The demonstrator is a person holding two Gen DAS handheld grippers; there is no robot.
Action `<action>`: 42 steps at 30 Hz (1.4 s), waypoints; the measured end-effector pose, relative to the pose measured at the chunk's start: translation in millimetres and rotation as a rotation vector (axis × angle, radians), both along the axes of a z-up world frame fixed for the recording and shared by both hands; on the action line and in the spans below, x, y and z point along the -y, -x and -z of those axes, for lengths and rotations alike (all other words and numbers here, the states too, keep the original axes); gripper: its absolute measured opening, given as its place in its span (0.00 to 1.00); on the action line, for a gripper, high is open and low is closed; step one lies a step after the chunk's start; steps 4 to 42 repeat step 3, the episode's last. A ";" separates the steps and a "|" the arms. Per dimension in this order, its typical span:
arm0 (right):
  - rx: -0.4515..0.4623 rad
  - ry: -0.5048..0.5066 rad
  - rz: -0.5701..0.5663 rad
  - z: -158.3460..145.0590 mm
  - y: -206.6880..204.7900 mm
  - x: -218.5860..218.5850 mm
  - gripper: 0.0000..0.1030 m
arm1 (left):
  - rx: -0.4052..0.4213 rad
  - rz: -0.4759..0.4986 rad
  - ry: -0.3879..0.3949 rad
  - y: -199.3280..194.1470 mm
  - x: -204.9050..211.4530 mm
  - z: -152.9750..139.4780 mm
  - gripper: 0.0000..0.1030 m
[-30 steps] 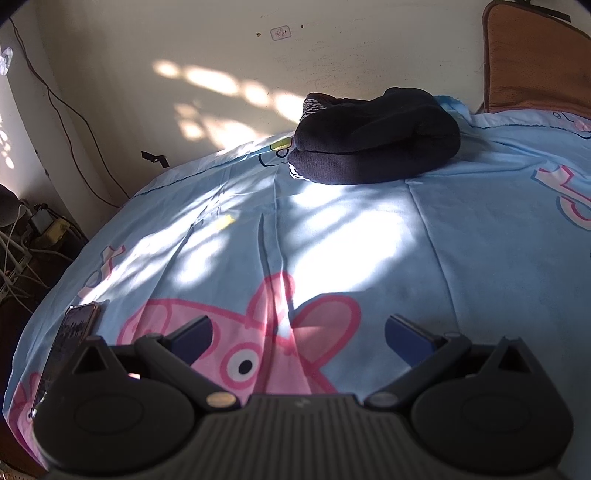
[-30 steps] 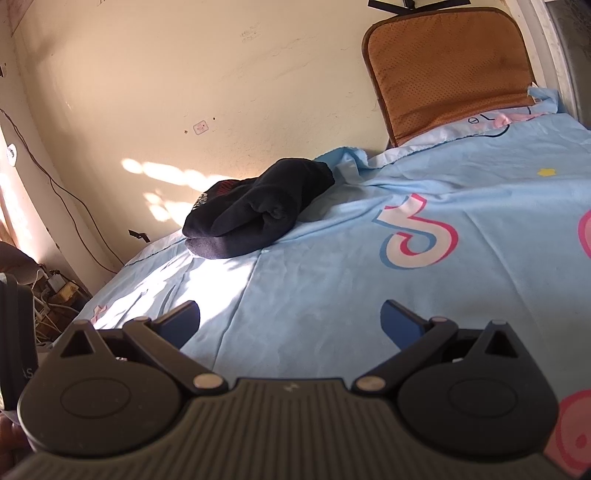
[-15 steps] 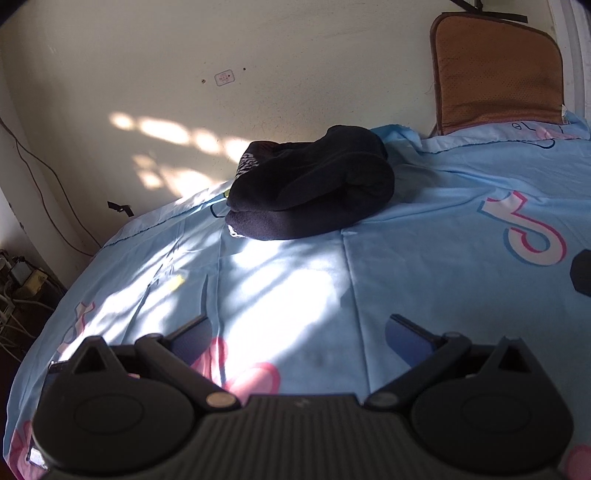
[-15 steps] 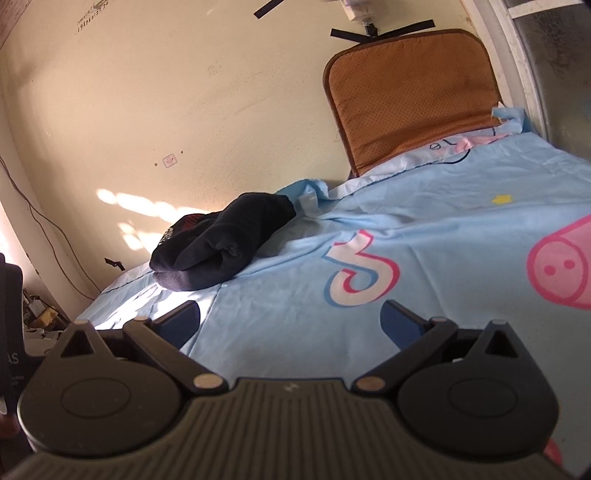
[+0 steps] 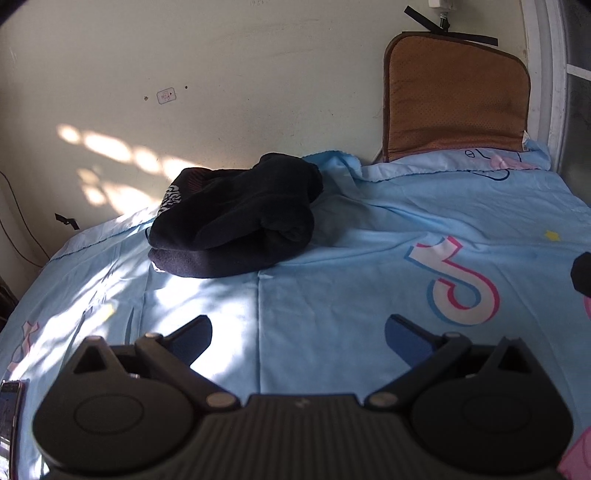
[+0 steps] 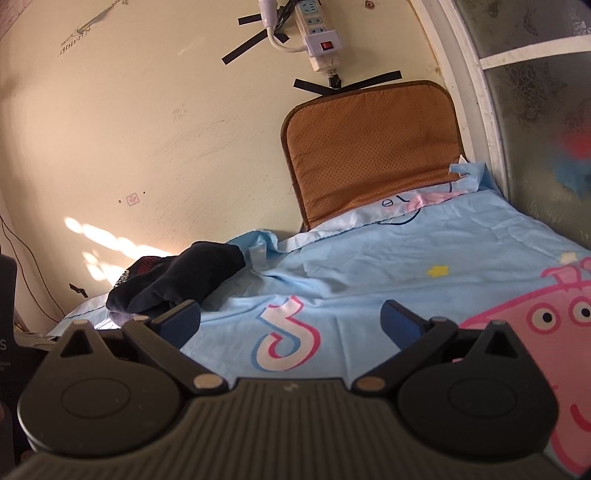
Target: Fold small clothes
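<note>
A bundle of dark navy clothes [image 5: 236, 225] lies folded on the light blue cartoon bedsheet [image 5: 369, 236] near the wall. It also shows in the right wrist view [image 6: 177, 284] at the left. My left gripper [image 5: 297, 334] is open and empty, well short of the bundle, over the sheet. My right gripper [image 6: 290, 321] is open and empty, to the right of the bundle, over the printed pink and white logo [image 6: 284, 343].
A brown cushion [image 5: 454, 99] leans on the wall at the bed's head. A power strip [image 6: 317, 33] hangs above it. A window frame [image 6: 476, 110] stands on the right. A phone [image 5: 9, 417] lies at the bed's left edge. Cables run down the left wall.
Both grippers have swung to the right and tilted up. The dark bundle has slid left in both views, and the cushion and window have come into view. The jaws stayed open.
</note>
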State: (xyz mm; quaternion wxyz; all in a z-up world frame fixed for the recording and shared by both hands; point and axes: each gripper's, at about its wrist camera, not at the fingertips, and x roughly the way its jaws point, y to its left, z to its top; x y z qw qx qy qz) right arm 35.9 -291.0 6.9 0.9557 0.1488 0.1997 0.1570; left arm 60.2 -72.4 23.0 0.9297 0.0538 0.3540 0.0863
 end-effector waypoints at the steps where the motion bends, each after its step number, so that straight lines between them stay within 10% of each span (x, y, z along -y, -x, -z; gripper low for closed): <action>1: 0.001 0.004 -0.001 -0.6 -1.1 -0.3 1.00 | -0.001 0.002 0.004 -0.7 -0.6 0.5 1.00; 42: 0.005 0.014 -0.010 -2.1 -4.0 -1.8 1.00 | 0.001 0.006 0.006 -1.0 -1.8 1.6 1.00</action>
